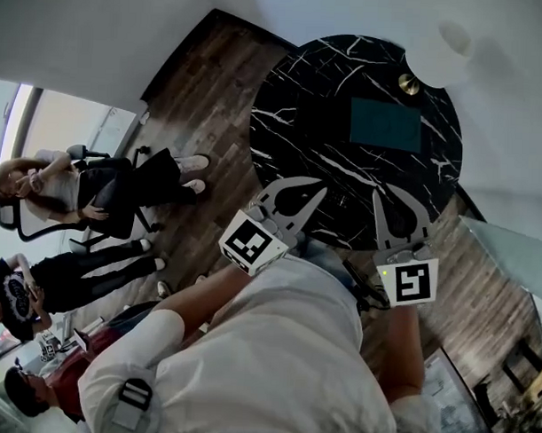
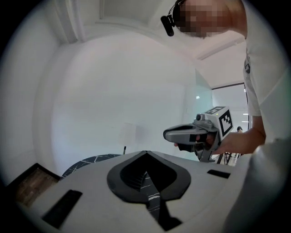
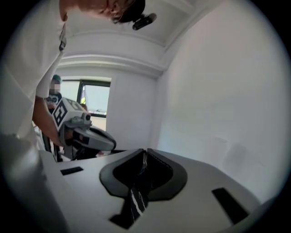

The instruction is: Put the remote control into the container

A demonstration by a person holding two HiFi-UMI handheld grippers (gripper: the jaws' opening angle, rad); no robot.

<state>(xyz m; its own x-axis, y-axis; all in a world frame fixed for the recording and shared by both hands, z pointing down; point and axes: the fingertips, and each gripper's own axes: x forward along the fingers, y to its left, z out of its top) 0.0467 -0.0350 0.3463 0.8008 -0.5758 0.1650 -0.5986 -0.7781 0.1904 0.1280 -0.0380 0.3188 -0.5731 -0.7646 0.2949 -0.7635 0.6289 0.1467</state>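
A dark teal rectangular container point(image 1: 385, 124) lies on the round black marble table point(image 1: 301, 123), toward its far side. No remote control shows in any view. My left gripper point(image 1: 322, 190) hovers over the table's near edge, jaws together and nothing between them. My right gripper point(image 1: 377, 194) hangs beside it to the right, also shut and empty. In the left gripper view the jaws point(image 2: 145, 153) meet at their tips, with the right gripper point(image 2: 167, 134) level ahead. In the right gripper view the jaws point(image 3: 144, 151) are closed, and the left gripper point(image 3: 112, 143) is at the left.
A white lamp point(image 1: 441, 50) with a brass base point(image 1: 409, 83) stands at the table's far edge. Several people are on the wooden floor point(image 1: 213, 85) at the left, one on an office chair point(image 1: 112, 192). White walls close in behind the table.
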